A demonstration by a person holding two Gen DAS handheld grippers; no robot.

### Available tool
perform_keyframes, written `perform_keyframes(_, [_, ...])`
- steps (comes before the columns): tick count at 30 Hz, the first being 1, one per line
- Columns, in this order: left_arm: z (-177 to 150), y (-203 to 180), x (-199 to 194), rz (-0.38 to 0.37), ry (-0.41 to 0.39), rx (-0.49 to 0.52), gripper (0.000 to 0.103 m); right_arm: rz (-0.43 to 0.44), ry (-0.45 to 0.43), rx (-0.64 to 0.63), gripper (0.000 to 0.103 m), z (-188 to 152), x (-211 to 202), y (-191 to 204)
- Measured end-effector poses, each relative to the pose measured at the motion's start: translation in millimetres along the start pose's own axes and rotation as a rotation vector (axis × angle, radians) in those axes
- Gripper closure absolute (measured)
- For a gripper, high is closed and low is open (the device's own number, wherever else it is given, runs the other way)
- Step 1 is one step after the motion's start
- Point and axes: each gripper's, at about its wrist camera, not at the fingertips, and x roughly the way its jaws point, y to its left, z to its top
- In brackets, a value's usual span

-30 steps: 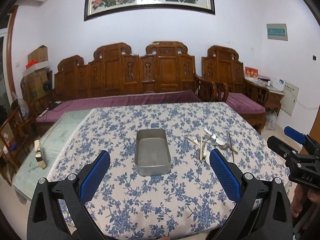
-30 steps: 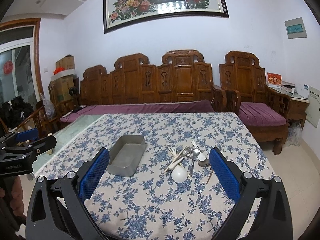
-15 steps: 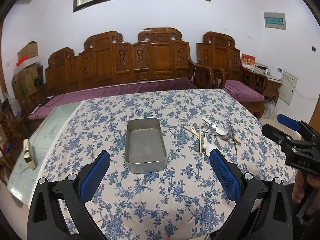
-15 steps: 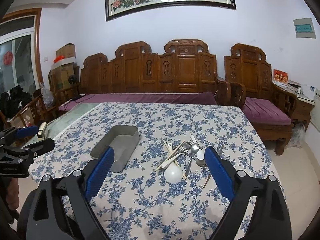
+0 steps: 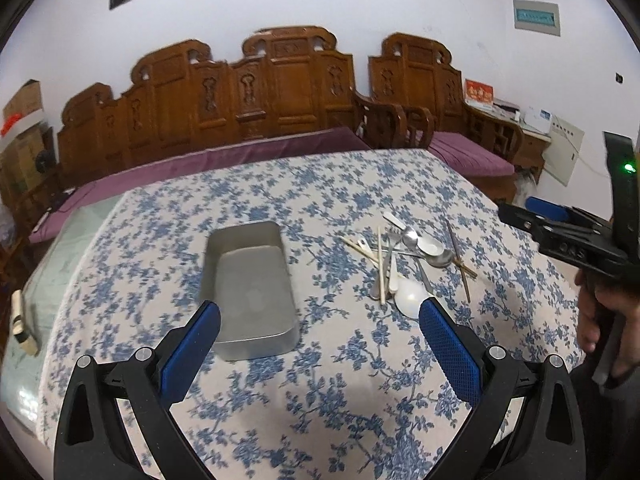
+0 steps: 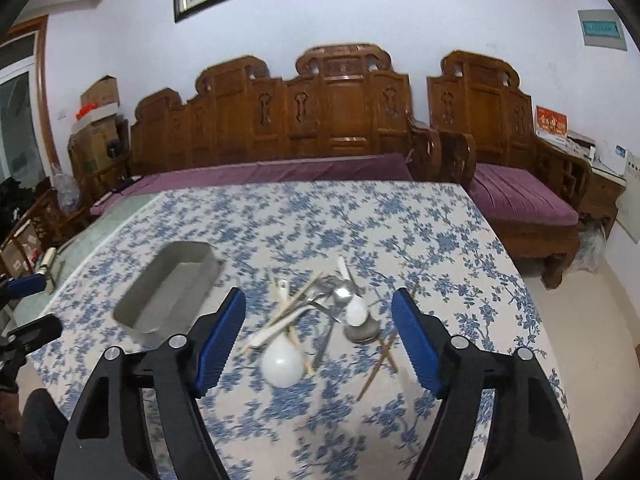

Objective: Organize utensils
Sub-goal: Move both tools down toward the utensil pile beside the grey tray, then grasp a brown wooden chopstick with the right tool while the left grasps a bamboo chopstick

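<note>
On flowered tablecloth [image 6: 360, 216], ahead of right claw [image 6: 319, 342]: heap of utensils [image 6: 320, 316], white spoon [image 6: 282, 362] nearest. Jaws apart, just been closing, nothing gripped. Metal tin [image 5: 250, 288] left of heap, apart from it. Left claw [image 5: 320, 336] wide open, empty, before tin. Open cloth all round; carved bench [image 6: 304, 120] behind.

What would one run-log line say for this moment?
left tool: open, empty | right tool: open, closing, empty, over utensil pile | metal tray: empty | utensils: none sorted yet
</note>
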Motion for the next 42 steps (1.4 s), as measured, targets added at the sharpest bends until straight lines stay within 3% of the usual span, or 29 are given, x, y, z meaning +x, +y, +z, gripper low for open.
perform_keyframes(4, [1.0, -8.2, 24.1, -0.025, 0.033, 0.010, 0.007, -0.019, 0.059, 0.008, 0.030, -4.4, 33.2, -17.8])
perform_keyframes(11, [2.7, -20.9, 66.7, -0.066, 0.098, 0.027, 0.015, -0.036, 0.235, 0.030, 0.055, -35.5, 103.0, -49.1])
perform_keyframes(13, [2.9, -26.0, 76.0, -0.071, 0.110, 0.035, 0.017, -0.029, 0.281, 0.042, 0.057, -43.4, 119.5, -53.7])
perform_keyframes(15, [3.4, -30.4, 84.6, -0.080, 0.120, 0.048, 0.020, -0.040, 0.310, 0.035, 0.063, -48.8, 130.6, -53.8])
perform_keyframes(20, [7.0, -37.0, 108.0, -0.094, 0.152, 0.063, 0.023, -0.069, 0.358, -0.016, 0.067, -54.4, 149.3, -48.5])
perform_keyframes(23, [10.4, -42.2, 124.1, -0.090, 0.174, 0.088, 0.026, -0.110, 0.396, -0.043, 0.074, -57.6, 157.7, -50.4])
perform_keyframes(28, [18.2, -48.4, 149.9, -0.092, 0.206, 0.098, 0.029, -0.106, 0.405, -0.023, 0.079, -58.0, 157.9, -58.1])
perform_keyframes(32, [23.0, -53.2, 172.9, -0.105, 0.246, 0.107, 0.037, -0.113, 0.411, 0.003, 0.092, -57.0, 157.1, -64.6])
perform_keyframes(38, [27.0, -60.4, 206.1, -0.113, 0.301, 0.133, 0.052, -0.104, 0.414, 0.024, 0.093, -56.6, 156.6, -66.9])
perform_keyframes(42, [27.3, -57.8, 225.9, -0.141, 0.354, 0.092, 0.062, -0.081, 0.413, 0.045, 0.095, -56.0, 156.7, -69.2])
